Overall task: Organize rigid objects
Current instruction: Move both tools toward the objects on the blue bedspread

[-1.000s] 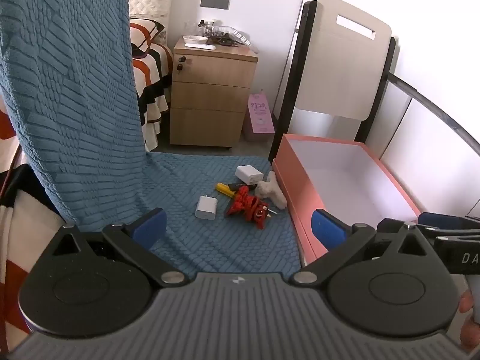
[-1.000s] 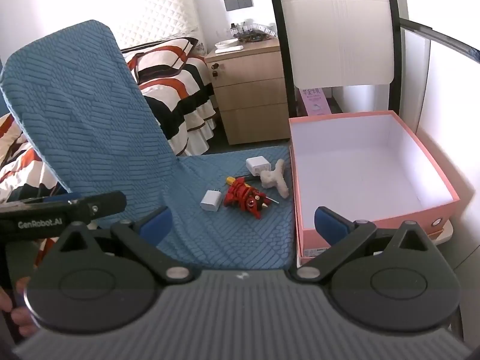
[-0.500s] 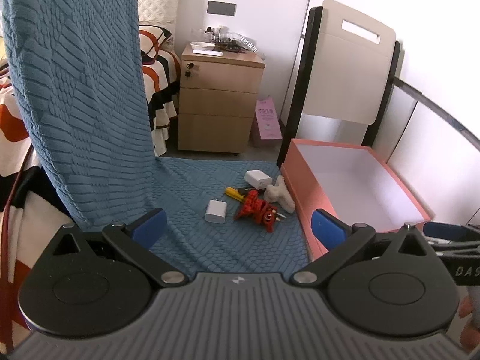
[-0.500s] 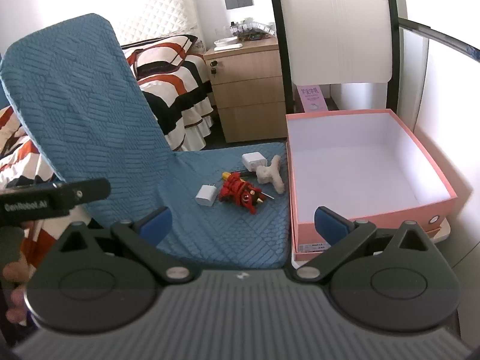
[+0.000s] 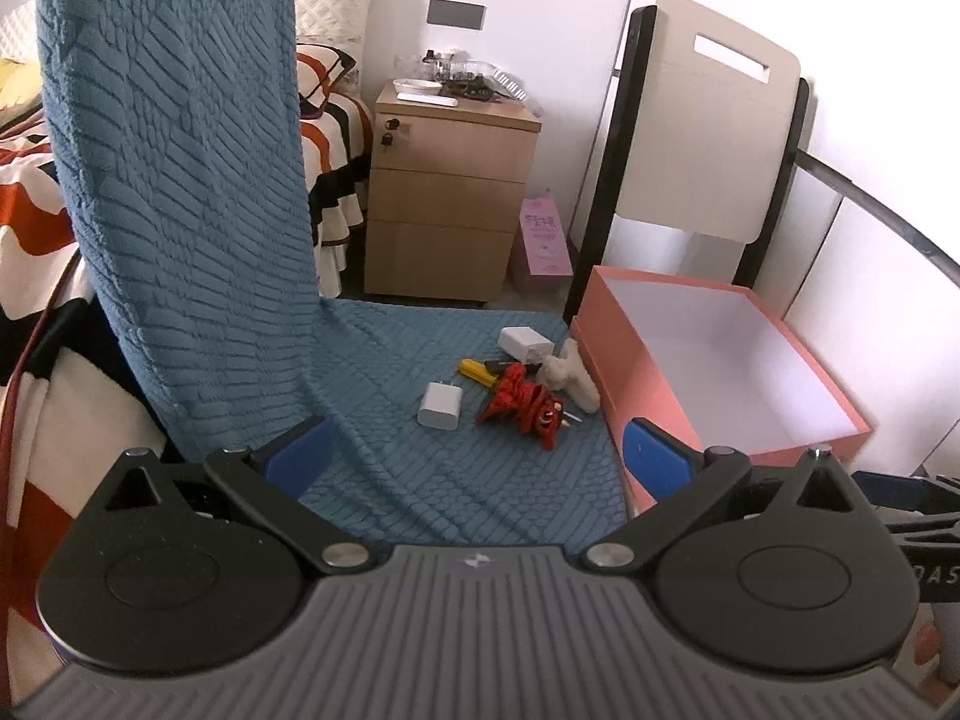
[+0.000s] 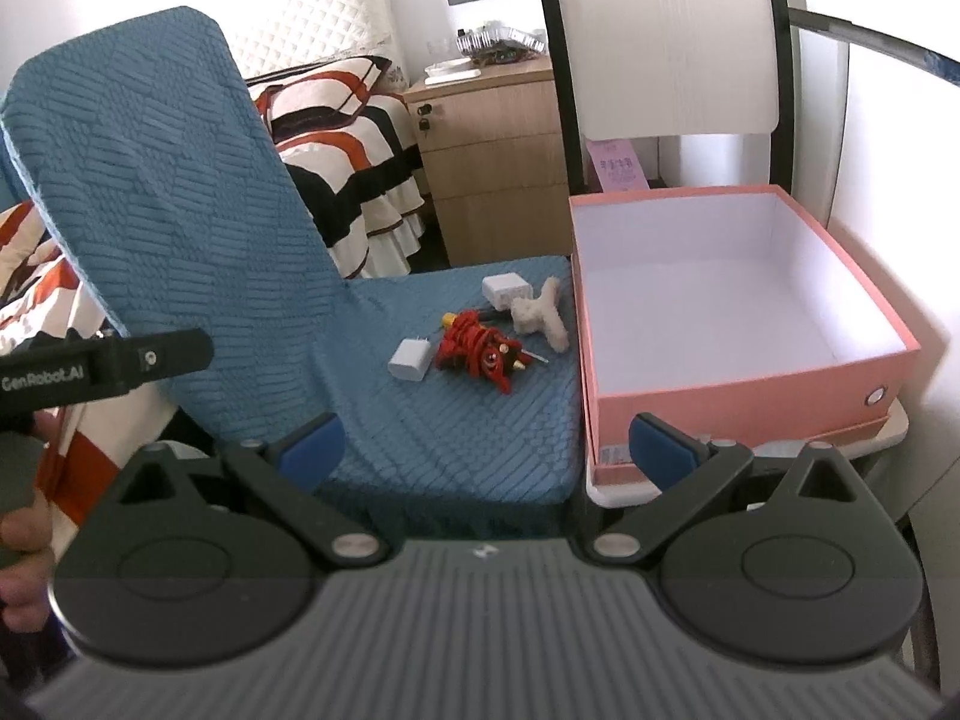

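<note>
On a blue-covered chair seat [image 5: 420, 480] lie a white charger plug [image 5: 440, 405], a red toy [image 5: 525, 402], a white charger block [image 5: 525, 343], a cream bone-shaped piece [image 5: 570, 375] and a yellow-handled tool [image 5: 477, 367]. They also show in the right wrist view: plug [image 6: 411, 360], red toy [image 6: 480, 348], block [image 6: 505, 289], bone piece [image 6: 540, 315]. An empty pink box [image 5: 624, 354] [image 6: 738, 390] stands right of the seat. My left gripper [image 5: 477, 459] and right gripper [image 6: 486, 444] are both open and empty, well short of the objects.
A wooden bedside cabinet [image 5: 450, 204] and a pink bag [image 5: 543, 240] stand behind the seat. A folded white chair [image 5: 708, 138] leans behind the box. A striped bed [image 6: 342, 138] lies at the left. The chair's blue backrest [image 5: 180, 180] rises on the left.
Both grippers have shifted and the view has drawn a little closer to the seat and box. The objects have not moved. Both jaws stay open.
</note>
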